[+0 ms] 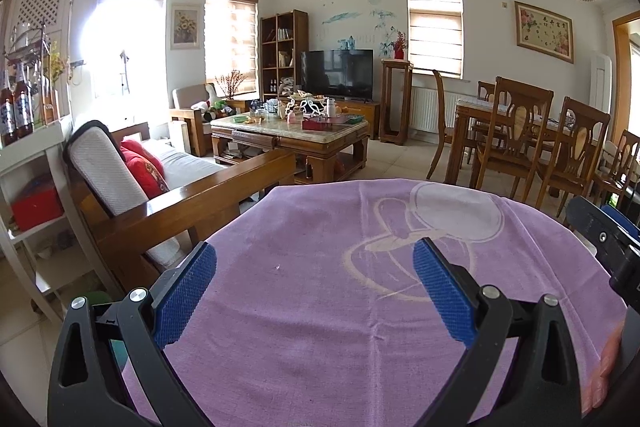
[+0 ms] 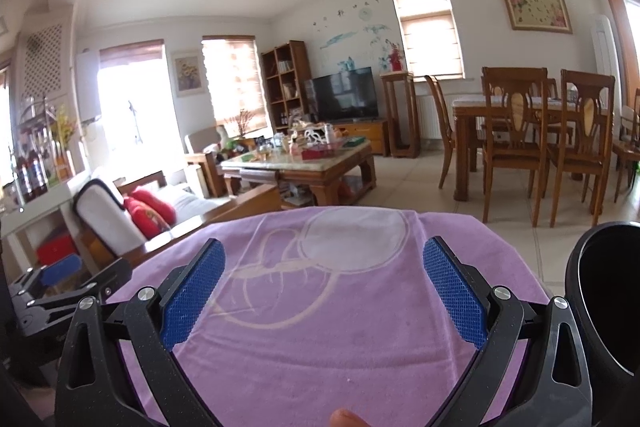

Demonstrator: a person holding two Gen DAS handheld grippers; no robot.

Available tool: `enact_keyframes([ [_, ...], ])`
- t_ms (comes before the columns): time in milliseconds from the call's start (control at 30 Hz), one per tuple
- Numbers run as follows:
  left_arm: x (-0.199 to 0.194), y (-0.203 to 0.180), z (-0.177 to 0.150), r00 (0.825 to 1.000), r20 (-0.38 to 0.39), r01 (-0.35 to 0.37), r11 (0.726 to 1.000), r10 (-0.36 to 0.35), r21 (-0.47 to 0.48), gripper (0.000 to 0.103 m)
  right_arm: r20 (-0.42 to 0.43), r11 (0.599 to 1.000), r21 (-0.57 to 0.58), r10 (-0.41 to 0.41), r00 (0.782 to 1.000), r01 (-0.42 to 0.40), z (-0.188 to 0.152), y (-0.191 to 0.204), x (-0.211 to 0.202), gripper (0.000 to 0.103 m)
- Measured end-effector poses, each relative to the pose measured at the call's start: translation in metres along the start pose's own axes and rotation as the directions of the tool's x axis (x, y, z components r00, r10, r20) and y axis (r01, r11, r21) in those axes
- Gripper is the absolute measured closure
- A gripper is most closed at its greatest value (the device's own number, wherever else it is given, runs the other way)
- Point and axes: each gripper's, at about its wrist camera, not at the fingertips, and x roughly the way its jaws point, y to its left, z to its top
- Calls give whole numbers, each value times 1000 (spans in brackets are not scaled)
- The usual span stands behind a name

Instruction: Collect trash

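Our left gripper and right gripper both hang with fingers spread wide and nothing between them, side by side over a purple towel that covers the near surface. We see no trash on the towel. A dark bin sits just right of the right gripper, its inside too dark to read. Likely litter lies far off on the cluttered coffee table. We judge the collecting barely begun.
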Motion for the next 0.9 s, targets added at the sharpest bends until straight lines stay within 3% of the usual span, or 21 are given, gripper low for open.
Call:
enact_keyframes([
  [900,-2,-1,1,1000,7,-7,1000,7,9,5,3,999,37,2,1000,-2,-2,3,-8,5],
])
